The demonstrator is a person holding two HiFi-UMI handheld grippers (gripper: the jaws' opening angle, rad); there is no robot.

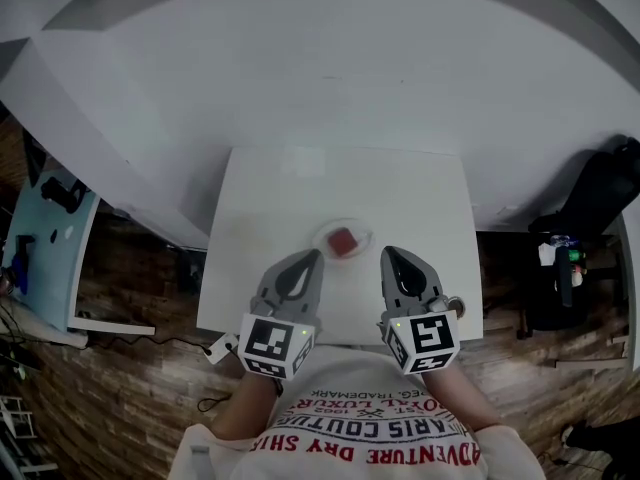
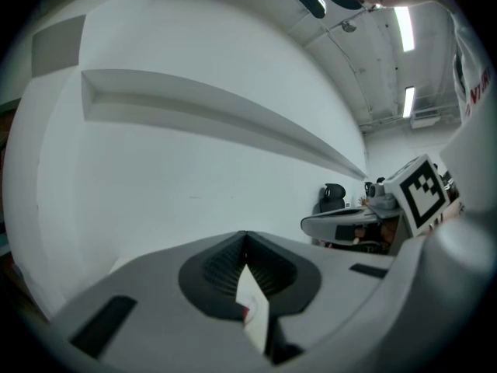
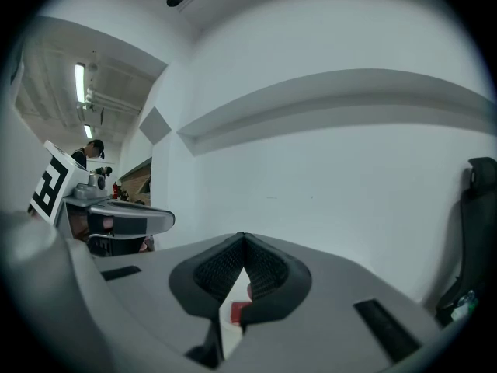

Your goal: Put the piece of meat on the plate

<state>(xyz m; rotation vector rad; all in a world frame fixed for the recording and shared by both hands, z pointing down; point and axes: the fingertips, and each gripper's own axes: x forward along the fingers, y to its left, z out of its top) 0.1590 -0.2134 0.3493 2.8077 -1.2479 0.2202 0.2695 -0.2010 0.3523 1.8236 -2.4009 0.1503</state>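
Note:
A red piece of meat (image 1: 343,241) lies on a small clear plate (image 1: 326,232) in the near middle of the white table (image 1: 270,218). My left gripper (image 1: 314,256) hovers just left of the plate and my right gripper (image 1: 387,253) just right of it. Both point away from me toward the wall, with jaws shut and nothing held. In the left gripper view the closed left gripper (image 2: 246,236) lets a red sliver of meat (image 2: 245,311) show below. Under the closed right gripper (image 3: 244,237) in the right gripper view, the meat (image 3: 239,311) peeks through.
A white wall with a ledge rises behind the table. A black chair (image 1: 598,196) and some bottles (image 1: 560,253) stand at the right, a pale blue bench (image 1: 40,238) at the left. The floor around is wooden. A person stands far off in the right gripper view.

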